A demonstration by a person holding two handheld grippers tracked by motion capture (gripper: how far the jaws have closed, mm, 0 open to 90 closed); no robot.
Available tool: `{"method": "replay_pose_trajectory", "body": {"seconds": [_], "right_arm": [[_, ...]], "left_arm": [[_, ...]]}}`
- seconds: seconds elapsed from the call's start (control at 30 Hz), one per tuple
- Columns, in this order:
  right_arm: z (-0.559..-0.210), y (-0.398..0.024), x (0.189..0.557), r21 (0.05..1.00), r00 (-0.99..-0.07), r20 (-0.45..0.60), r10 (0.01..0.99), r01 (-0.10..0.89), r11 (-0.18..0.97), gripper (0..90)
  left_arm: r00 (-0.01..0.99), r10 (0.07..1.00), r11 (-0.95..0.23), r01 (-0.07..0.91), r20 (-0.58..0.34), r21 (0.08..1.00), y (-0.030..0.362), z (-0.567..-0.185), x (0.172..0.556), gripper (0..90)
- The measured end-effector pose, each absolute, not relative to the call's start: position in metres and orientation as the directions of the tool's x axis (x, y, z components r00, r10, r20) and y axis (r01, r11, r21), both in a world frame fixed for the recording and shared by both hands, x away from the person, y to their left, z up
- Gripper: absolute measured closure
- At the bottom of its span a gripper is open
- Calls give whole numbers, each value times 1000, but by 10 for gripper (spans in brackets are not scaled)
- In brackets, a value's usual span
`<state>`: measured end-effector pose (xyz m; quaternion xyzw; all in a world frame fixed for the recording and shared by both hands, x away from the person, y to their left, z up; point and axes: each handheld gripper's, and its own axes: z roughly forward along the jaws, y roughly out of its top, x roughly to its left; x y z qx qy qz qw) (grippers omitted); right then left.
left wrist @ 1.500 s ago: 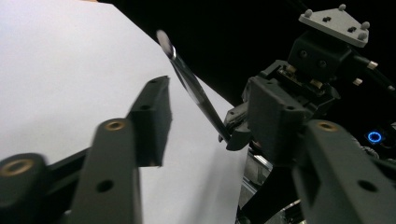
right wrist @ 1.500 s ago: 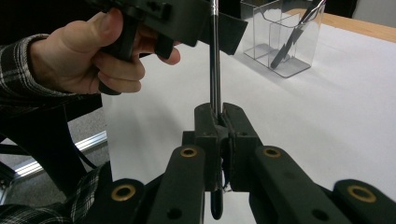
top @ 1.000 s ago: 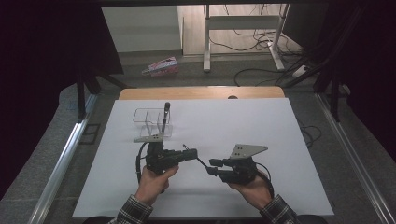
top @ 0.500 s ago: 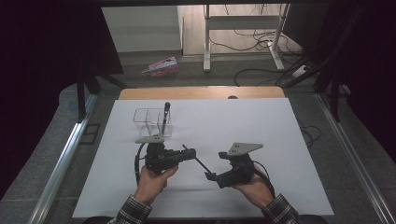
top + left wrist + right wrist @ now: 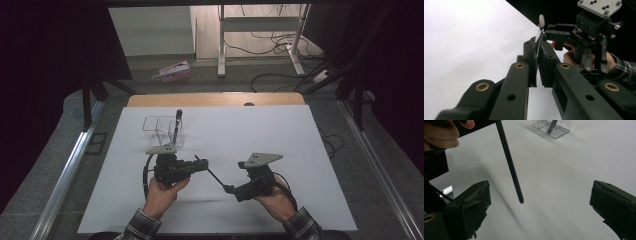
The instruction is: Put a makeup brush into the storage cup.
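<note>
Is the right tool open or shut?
Open. The right tool's jaws have just been opening; they stand wide apart, with the black stick untouched between them.

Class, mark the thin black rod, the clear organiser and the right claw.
thin black rod (image 5: 510, 163), right gripper view, mid-shaft.
clear organiser (image 5: 152, 123), high view, left compartment wall.
right claw (image 5: 540, 205), right gripper view, midway between its open jaws.
</note>
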<state>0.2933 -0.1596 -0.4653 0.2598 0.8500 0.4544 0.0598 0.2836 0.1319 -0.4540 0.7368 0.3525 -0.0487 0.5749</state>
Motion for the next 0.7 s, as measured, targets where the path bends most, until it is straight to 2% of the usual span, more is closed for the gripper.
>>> {"method": "replay_pose_trajectory", "body": {"seconds": [0.7], "right_arm": [[-467, -170, 296, 772, -840, 137, 526, 423, 475, 22]], "left_arm": [[739, 553, -142, 538, -384, 831, 139, -447, 280, 854]]}}
